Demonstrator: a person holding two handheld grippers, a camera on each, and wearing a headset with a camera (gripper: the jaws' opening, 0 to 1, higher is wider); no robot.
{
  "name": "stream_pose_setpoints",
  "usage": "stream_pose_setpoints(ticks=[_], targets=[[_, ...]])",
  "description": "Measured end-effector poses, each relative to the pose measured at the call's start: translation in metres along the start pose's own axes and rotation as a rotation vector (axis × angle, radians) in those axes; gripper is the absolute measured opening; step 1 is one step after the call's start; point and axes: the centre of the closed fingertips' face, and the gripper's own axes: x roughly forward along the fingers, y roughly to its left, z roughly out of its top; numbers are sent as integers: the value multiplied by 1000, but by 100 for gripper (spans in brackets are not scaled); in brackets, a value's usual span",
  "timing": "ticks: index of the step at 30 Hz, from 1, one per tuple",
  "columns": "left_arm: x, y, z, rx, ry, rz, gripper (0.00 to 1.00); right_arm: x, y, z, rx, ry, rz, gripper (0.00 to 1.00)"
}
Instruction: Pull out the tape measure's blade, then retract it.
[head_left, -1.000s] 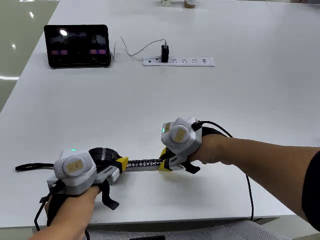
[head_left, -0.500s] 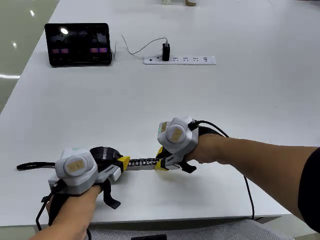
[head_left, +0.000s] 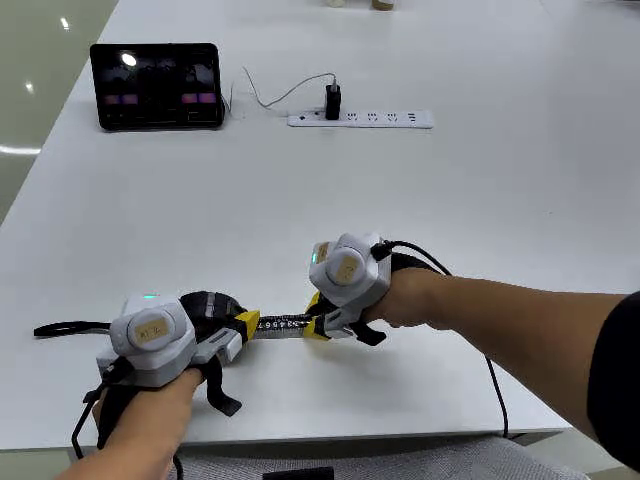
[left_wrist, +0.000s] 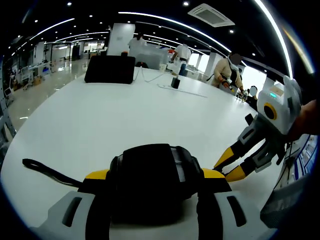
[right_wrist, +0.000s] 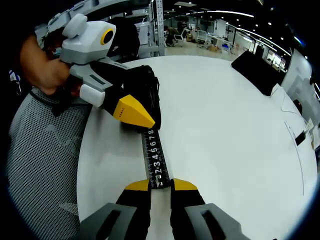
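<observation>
On the white table (head_left: 330, 190), a black tape measure case (head_left: 208, 308) is held between the yellow-tipped jaws of my left gripper (head_left: 236, 319), which is shut on it. In the left gripper view the case (left_wrist: 147, 182) sits squarely between the jaws. A short length of numbered blade (head_left: 282, 323) runs right from the case to my right gripper (head_left: 315, 328), which is shut on the blade's end. The right gripper view shows the blade (right_wrist: 154, 157) lying flat on the table and leading up to the case (right_wrist: 146, 92). There my right gripper (right_wrist: 161, 185) pinches its tip.
A dark tablet (head_left: 155, 85) stands at the far left. A white power strip (head_left: 360, 120) with a black charger (head_left: 331, 102) and cable lies behind. The case's black strap (head_left: 68, 329) trails left. The table's near edge runs just below both hands.
My right gripper has moved a little left toward the case, so the exposed blade is shorter. The left gripper and case have stayed put.
</observation>
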Motion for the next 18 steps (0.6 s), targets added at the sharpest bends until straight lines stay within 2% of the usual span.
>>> stream_pose_setpoints(ticks=[18], targets=[[-1,0,-1,-5,4,-9,64,9,2,11,7,-36,12,11]])
